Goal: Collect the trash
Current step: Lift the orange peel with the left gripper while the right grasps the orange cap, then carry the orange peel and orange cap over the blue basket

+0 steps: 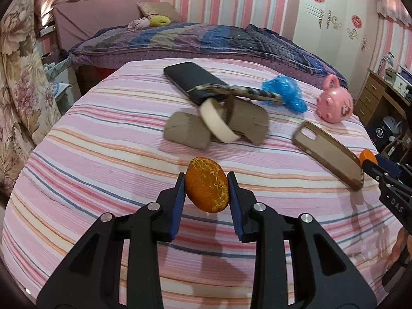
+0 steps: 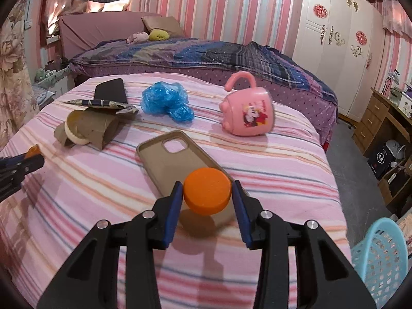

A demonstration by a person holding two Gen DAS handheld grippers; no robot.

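Pink-striped bedding (image 2: 257, 170) covers the near surface of a bedroom with striped pink walls. Lifted clear of it, a piece of orange peel with yellow pith (image 1: 207, 188) sits pinched between the blue pads of the left gripper (image 1: 206, 181), the jaws narrowed onto it. Beside it, the right gripper (image 2: 207, 189) grips a round orange plastic cap (image 2: 207, 191), its pads against both sides, just above the sheet and in front of a tan phone case lying face up (image 2: 177, 162). Farther back lie crumpled brown cardboard tubes with a cream ring (image 1: 219, 126), a black phone (image 1: 190, 79), a scrunched blue plastic bag (image 2: 164, 101) and a pink cartoon mug tipped on its side (image 2: 247, 113). At the lower right, off the bed, stands a light-blue plastic lattice basket (image 2: 381, 260).
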